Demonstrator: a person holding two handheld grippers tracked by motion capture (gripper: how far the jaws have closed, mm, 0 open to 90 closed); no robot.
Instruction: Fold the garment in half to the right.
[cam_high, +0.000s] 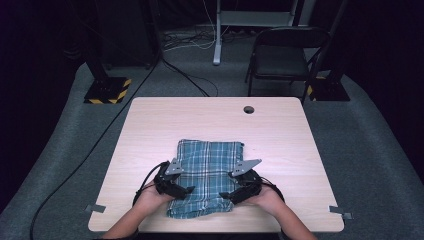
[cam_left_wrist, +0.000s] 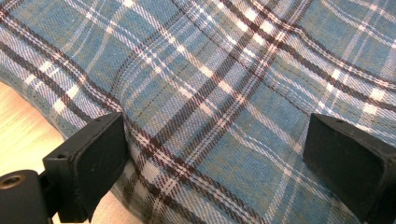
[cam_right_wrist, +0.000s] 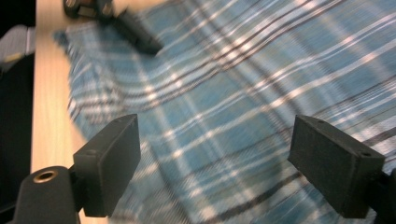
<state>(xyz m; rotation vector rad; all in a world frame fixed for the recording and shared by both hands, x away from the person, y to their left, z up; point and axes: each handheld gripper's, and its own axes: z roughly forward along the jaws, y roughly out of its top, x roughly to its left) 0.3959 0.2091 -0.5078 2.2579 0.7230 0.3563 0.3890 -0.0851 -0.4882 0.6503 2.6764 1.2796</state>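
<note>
Black jaws of left gripper (cam_left_wrist: 212, 154) at bottom of its view, spread wide over blue plaid cloth (cam_left_wrist: 224, 79), nothing clamped. Same for right gripper (cam_right_wrist: 215, 163): jaws apart above cloth, gripping nothing. From high view, folded plaid cloth lying at lower centre of wooden table (cam_high: 150, 130), both grippers over its near corners, left at lower left, right at lower right.
</note>
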